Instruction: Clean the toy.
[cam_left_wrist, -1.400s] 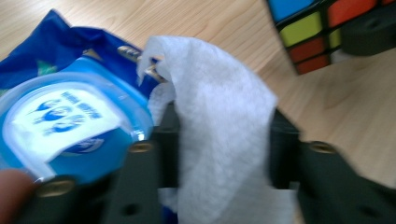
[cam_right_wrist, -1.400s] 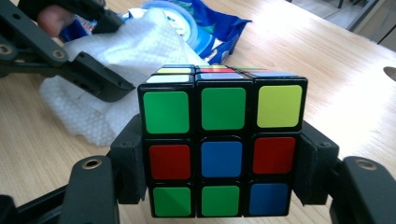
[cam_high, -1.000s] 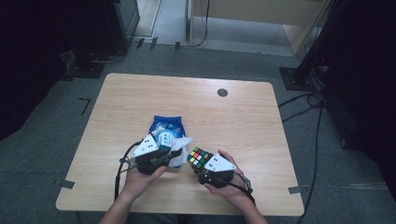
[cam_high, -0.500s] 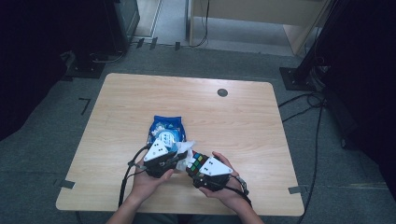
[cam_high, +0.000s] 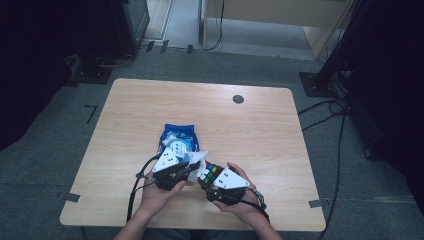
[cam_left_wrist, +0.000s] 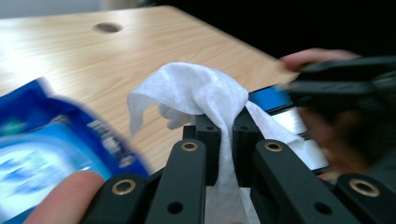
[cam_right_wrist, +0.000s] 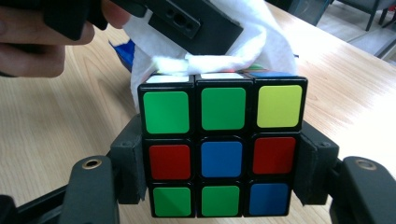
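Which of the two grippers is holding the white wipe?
The left gripper: its jaws are shut on the wipe, which drapes onto the cube's top. The right gripper instead clamps the cube by its sides.

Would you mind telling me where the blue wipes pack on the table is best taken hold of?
Grip the blue wipes pack by its far crimped edge, coming from the table's far side: that flat seam is thin and free, while the left tongs and white wipe crowd its near end.

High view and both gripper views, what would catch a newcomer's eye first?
The colourful puzzle cube, clamped in the right hand-held gripper near the table's front edge. Next, the white wipe pinched by the left hand-held gripper, resting on the cube's top, with the blue wipes packet just behind.
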